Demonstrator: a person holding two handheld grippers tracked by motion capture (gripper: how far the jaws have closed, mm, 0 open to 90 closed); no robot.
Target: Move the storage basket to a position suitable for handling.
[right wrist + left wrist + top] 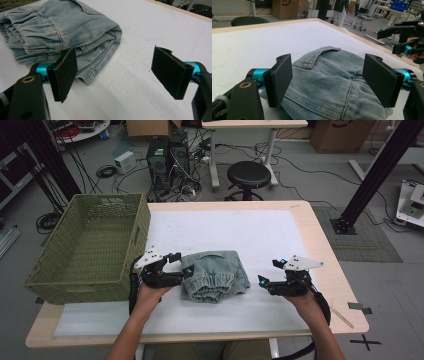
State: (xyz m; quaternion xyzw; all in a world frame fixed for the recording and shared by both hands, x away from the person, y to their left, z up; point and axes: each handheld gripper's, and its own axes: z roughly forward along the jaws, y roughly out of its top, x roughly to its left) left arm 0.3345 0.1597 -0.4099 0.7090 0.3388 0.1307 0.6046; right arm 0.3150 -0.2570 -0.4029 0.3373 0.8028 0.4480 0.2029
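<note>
Near edge of the tabletop point(210, 320), person's forearms come in from 6 o'clock. Left gripper point(176, 270) sits at 9 o'clock of the folded light-blue denim garment point(216, 276), fingers point(279, 80) spread wide and straddling the bundle's edge, not closed on the cloth. Looks lined up to pinch the fold, judging by the denim sitting right between the fingers in the left gripper view.

Right gripper point(267, 284) hovers at 3 o'clock of the garment, near but apart from it. Its fingers point(65, 74) are also wide, with nothing between them except white tabletop cover; the denim's hem point(87, 77) lies just beside the one finger. Probably staged to take the opposite side so the bundle lifts without unfolding.

Garment lies on the white cover near the tabletop's middle, toward the near edge, elastic waistband point(212, 290) facing 6 o'clock, stacked layers neat.

At 9 o'clock of the garment stands the olive-green woven rectangular basket point(75, 285), empty, overhanging the tabletop's left edge; likely drop spot. Its near wall is close to the left gripper, so the lift must clear the rim.

Farther off at 12 o'clock: black round stool point(248, 174), black computer towers point(167, 157) with cable tangle, cardboard boxes point(147, 127). None interfere.
</note>
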